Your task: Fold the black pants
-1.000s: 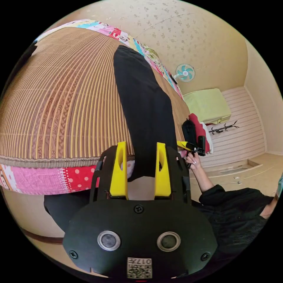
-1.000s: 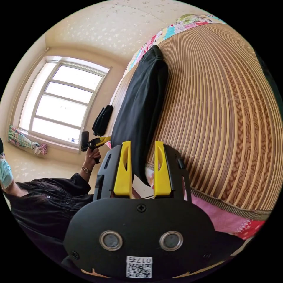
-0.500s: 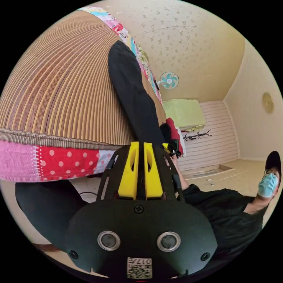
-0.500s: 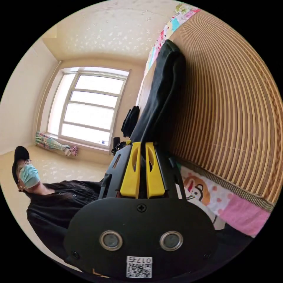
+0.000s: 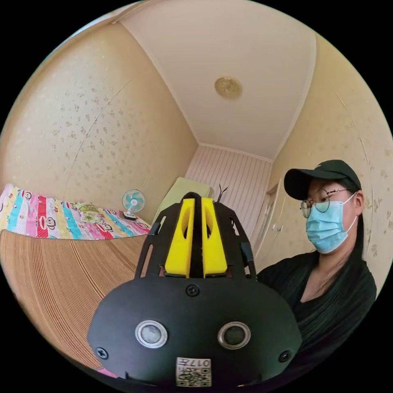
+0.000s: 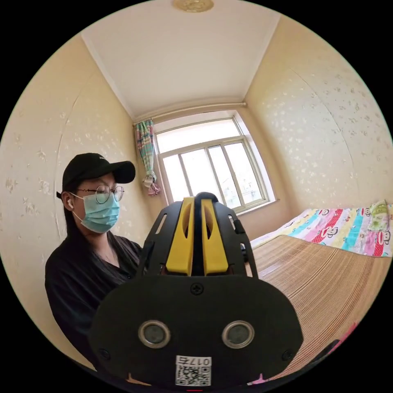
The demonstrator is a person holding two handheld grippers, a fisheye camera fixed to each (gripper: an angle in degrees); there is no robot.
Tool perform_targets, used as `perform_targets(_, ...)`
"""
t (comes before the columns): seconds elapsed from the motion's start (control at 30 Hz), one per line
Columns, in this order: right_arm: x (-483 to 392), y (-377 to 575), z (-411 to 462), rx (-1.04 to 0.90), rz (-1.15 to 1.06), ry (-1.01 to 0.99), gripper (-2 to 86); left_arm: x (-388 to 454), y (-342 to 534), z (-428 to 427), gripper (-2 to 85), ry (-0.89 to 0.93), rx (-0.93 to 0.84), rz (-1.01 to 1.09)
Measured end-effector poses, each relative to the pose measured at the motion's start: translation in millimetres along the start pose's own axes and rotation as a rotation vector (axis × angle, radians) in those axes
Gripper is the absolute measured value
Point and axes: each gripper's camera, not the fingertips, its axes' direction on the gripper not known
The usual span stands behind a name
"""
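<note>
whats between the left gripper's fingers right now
A thin strip of black cloth shows between the left gripper fingers, which stand nearly together. It looks like the black pants; the rest is hidden behind the gripper body.

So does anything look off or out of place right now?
Nothing looks damaged or spilled. Both the left gripper and right gripper point up at the walls and ceiling, jaws nearly together with a thin dark strip between; whether that is the pants, I cannot tell.

Both cameras sit raised near the bed's (image 5: pixel 61 270) edge, tilted up toward the ceiling. The left gripper view faces the fan (image 5: pixel 133 201) wall, the right gripper view the window (image 6: pixel 208 163); both share the person (image 6: pixel 90 262), close by, and the bed.
</note>
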Motion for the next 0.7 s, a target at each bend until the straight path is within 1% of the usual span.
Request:
perform_targets(0.03, 15, -14, 2, -0.029, 0.025, 0.042, 1.9, -9, -4, 8, 2.0, -0.026, -0.011, -0.011)
perform_targets(0.1, 46, -27, 4, -0.067, 0.053, 0.127, 1.8, -61, -10, 48, 1.9, -0.102, -0.063, -0.056)
perform_targets(0.13, 73, -31, 7, -0.076, 0.081, 0.206, 1.8, -77, -10, 57, 1.9, -0.118, -0.075, -0.078)
perform_targets(0.17, 107, -34, 12, -0.072, 0.148, 0.267, 1.8, -112, -10, 75, 1.9, -0.139, -0.099, -0.141)
perform_targets(0.2, 123, -36, 14, -0.068, 0.179, 0.286, 1.8, -145, -11, 92, 1.9, -0.159, -0.122, -0.194)
perform_targets(0.27, 179, -37, 26, -0.035, 0.248, 0.328, 1.9, -185, -9, 109, 2.0, -0.183, -0.135, -0.236)
perform_targets(0.33, 206, -29, 35, -0.043, 0.268, 0.357, 2.0, -212, -2, 120, 2.3, -0.209, -0.167, -0.245)
perform_targets(0.37, 218, -16, 41, -0.073, 0.285, 0.360, 2.1, -224, 12, 125, 2.5, -0.244, -0.211, -0.223)
perform_targets(0.4, 223, -6, 43, -0.093, 0.298, 0.357, 2.1, -232, 36, 127, 2.7, -0.294, -0.260, -0.198)
perform_targets(0.43, 232, 23, 48, -0.153, 0.349, 0.376, 2.2, -237, 53, 129, 2.7, -0.322, -0.297, -0.200)
perform_targets(0.47, 238, 64, 56, -0.239, 0.402, 0.399, 2.2, -248, 98, 132, 3.0, -0.374, -0.383, -0.229)
perform_targets(0.5, 238, 90, 59, -0.275, 0.420, 0.409, 2.3, -253, 153, 129, 3.2, -0.389, -0.450, -0.251)
perform_targets(0.53, 235, 145, 60, -0.328, 0.464, 0.416, 2.3, -254, 183, 125, 3.3, -0.386, -0.479, -0.257)
perform_targets(0.57, 234, 203, 57, -0.375, 0.559, 0.401, 2.3, -255, 241, 115, 3.6, -0.361, -0.540, -0.285)
perform_targets(0.6, 232, 234, 55, -0.391, 0.623, 0.384, 2.2, -256, 300, 102, 3.9, -0.330, -0.599, -0.359)
perform_targets(0.63, 226, 293, 49, -0.411, 0.765, 0.354, 2.2, -257, 329, 93, 4.2, -0.326, -0.625, -0.416)
perform_targets(0.67, 211, 345, 44, -0.433, 0.890, 0.361, 2.0, -256, 382, 74, 4.8, -0.342, -0.674, -0.538)
perform_targets(0.7, 201, 365, 41, -0.430, 0.935, 0.376, 2.0, -251, 423, 53, 4.4, -0.363, -0.698, -0.631)
